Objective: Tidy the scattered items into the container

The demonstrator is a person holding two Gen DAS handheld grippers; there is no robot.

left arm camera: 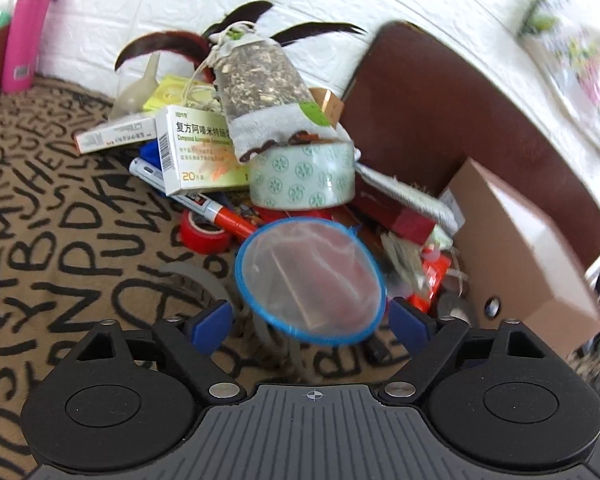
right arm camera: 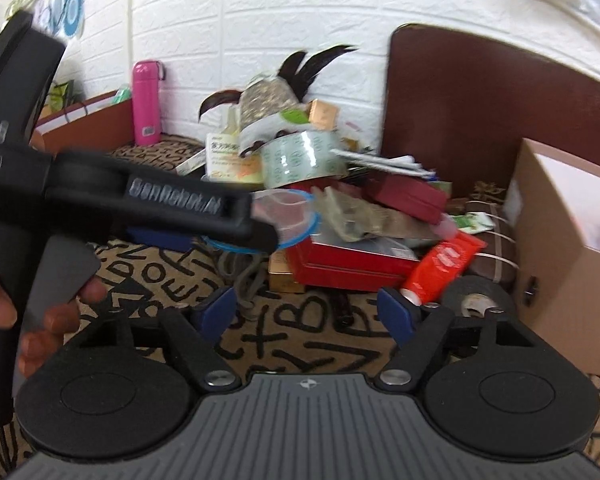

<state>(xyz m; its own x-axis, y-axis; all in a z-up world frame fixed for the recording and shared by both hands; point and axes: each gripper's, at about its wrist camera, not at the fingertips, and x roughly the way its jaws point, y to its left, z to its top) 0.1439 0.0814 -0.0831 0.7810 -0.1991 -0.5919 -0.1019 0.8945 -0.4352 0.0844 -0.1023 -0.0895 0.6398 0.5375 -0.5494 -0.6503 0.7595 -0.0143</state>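
A pile of scattered items lies on the lettered cloth: a herb sachet [left arm camera: 260, 84], a white medicine box [left arm camera: 198, 152], a green-patterned tape roll [left arm camera: 302, 178], a red marker [left arm camera: 228, 212], red tape [left arm camera: 204, 236] and a red box [right arm camera: 348, 260]. My left gripper [left arm camera: 312, 320] has its jaws wide apart around a blue-rimmed clear lid [left arm camera: 310, 280], which looks lifted off the cloth; whether the pads touch it I cannot tell. It shows from the side in the right wrist view [right arm camera: 236, 220]. My right gripper [right arm camera: 306, 312] is open and empty above the cloth. The cardboard box [right arm camera: 556, 248] stands at the right.
A pink bottle [left arm camera: 24, 36] stands by the white brick wall at the left. A brown board [left arm camera: 440, 112] leans behind the pile. A black tape roll [right arm camera: 476, 300] and a red tube [right arm camera: 440, 264] lie next to the cardboard box. A grey tape roll [left arm camera: 200, 280] lies near my left fingers.
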